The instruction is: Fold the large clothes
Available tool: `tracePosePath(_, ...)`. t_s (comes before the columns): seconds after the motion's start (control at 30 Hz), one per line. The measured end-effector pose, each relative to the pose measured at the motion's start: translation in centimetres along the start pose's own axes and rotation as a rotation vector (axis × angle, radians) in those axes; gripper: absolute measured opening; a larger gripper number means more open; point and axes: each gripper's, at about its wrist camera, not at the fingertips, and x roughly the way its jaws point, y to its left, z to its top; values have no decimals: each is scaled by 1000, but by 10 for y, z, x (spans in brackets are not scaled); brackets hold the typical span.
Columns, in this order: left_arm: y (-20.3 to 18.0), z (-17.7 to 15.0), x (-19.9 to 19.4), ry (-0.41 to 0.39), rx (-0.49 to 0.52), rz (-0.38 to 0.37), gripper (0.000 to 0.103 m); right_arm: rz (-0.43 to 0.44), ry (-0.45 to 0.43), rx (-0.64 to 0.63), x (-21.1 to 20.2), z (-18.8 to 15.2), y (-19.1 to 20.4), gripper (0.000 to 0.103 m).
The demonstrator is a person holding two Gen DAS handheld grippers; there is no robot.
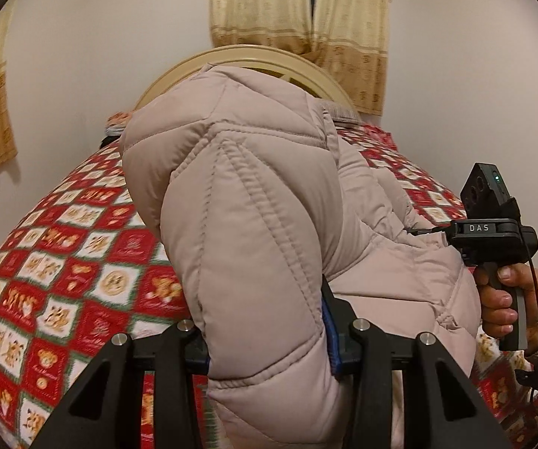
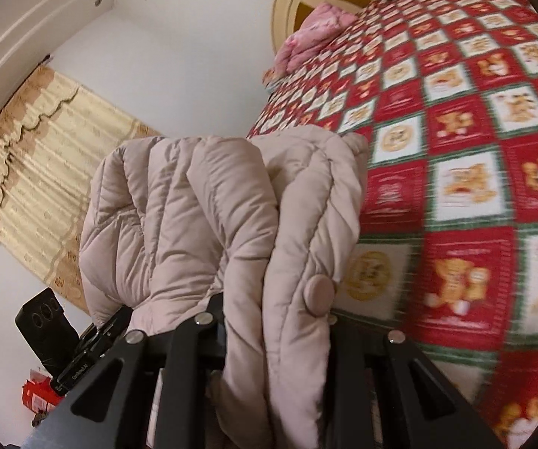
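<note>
A beige quilted puffer jacket (image 1: pixel 254 217) is held up over the bed. My left gripper (image 1: pixel 265 340) is shut on a thick fold of it, and the padding bulges up between the fingers and hides their tips. My right gripper (image 2: pixel 276 321) is shut on another bunched part of the jacket (image 2: pixel 231 217), next to a round beige button (image 2: pixel 319 295). The right gripper body (image 1: pixel 493 232) and the hand holding it show at the right of the left wrist view. The left gripper body (image 2: pixel 44 321) shows at the lower left of the right wrist view.
The bed has a red, white and green teddy-bear quilt (image 1: pixel 63 262), also seen in the right wrist view (image 2: pixel 474 187). A cream headboard (image 1: pixel 254 56) stands at the far end, with a pink pillow (image 2: pixel 317 33). Beige curtains (image 1: pixel 343 18) hang on the walls.
</note>
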Motion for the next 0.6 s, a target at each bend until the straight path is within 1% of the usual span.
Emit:
tracePosePath(0.1,15,-9,2,17,-27,13,43,1,28,-6,14,-5,8,24)
tracePosePath(0.2,30,-18,7,34,-52,10,43,-7,51,-11,27,-9,12,24)
tracePosePath(0.3,36,-28,8,46,-67,5,43,-17,66,-6,35,-13,11,24)
tracePosePath(0.47,42,-35,11,43,-69,0,44,-42,76,-11,38,-17,13,24)
tracePosePath(0.57,44,-39,14,48,-62,22,52,-65,79,-23,42,-19,16,24)
tracePosePath(0.6,44,-41,16,51,-56,37,57,-78,81,-23,44,-19,16,25)
